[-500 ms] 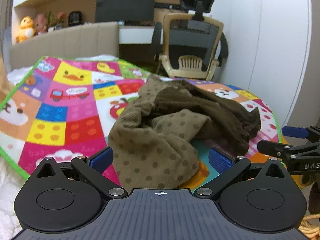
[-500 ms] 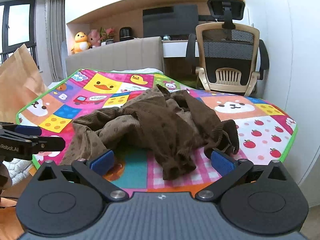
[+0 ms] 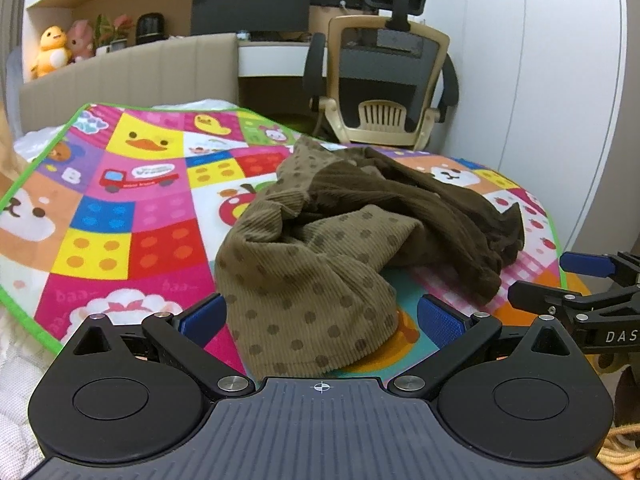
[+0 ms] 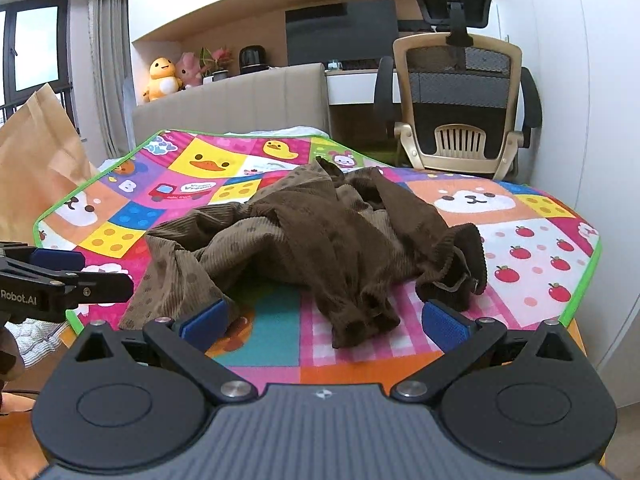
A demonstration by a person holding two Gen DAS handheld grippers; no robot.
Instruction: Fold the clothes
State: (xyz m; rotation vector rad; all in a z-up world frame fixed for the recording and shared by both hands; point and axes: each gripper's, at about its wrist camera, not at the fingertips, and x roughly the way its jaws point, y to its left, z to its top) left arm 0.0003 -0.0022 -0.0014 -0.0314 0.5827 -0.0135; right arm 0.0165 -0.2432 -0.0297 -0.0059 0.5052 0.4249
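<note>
A crumpled brown corduroy garment [image 3: 344, 240] with dark dots lies in a heap on a colourful cartoon play mat [image 3: 120, 216]. My left gripper [image 3: 320, 320] stands open at the mat's near edge, its blue pads [image 3: 204, 318] either side of the garment's dotted near end without pressing it. My right gripper [image 4: 324, 324] is open too, just short of the garment [image 4: 320, 240], with a dark cuff hanging between its blue pads [image 4: 444, 326]. Each gripper shows at the edge of the other's view: the right gripper [image 3: 576, 284] and the left gripper [image 4: 60, 276].
The mat [image 4: 540, 248] covers a bed with a beige headboard [image 4: 240, 100]. An office chair [image 4: 460, 96] and desk with a monitor [image 4: 340, 32] stand behind. A brown paper bag [image 4: 36, 152] rises at the left. Plush toys [image 4: 162, 78] sit on the ledge. A white wall [image 3: 540, 80] is close on the right.
</note>
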